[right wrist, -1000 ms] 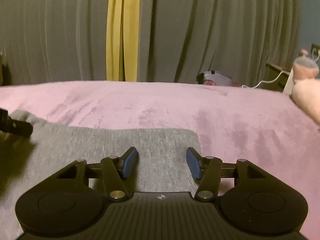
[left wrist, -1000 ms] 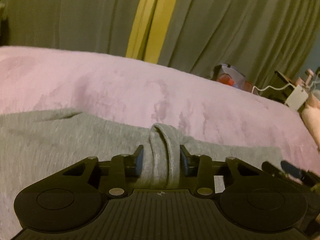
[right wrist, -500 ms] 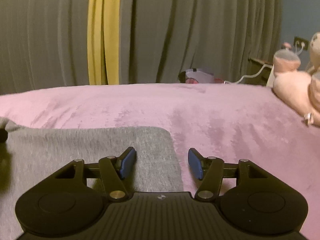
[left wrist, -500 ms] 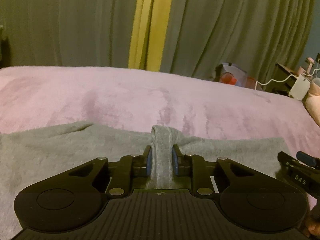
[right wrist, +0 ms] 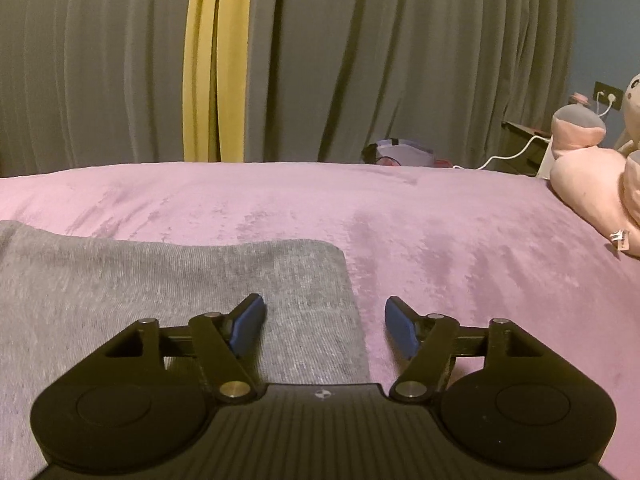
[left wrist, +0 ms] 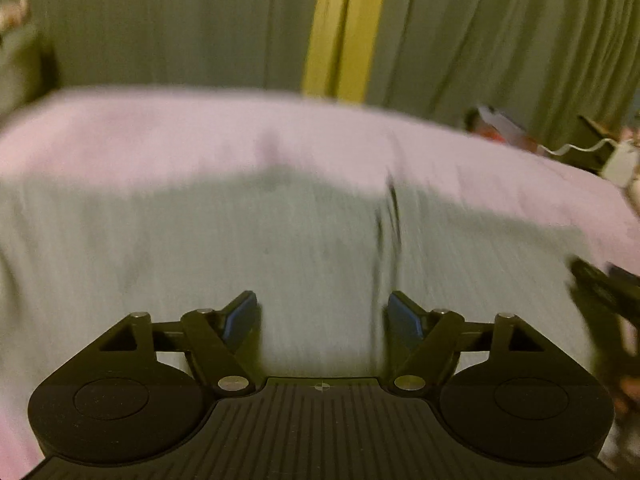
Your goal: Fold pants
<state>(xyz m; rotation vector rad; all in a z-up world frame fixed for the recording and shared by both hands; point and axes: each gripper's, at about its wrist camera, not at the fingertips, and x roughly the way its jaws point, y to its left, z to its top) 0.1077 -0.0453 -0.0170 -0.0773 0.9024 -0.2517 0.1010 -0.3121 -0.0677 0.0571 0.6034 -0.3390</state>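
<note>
Both claws are seen spread, empty: left claw (left wrist: 322,318) over the pants (left wrist: 240,248); right claw (right wrist: 324,330) straddles their edge, at 11 o'clock

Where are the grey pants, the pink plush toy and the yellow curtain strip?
grey pants (right wrist: 172,292), right wrist view, flat top layer.
pink plush toy (right wrist: 592,184), right wrist view, its body.
yellow curtain strip (right wrist: 214,80), right wrist view, mid-height.
</note>
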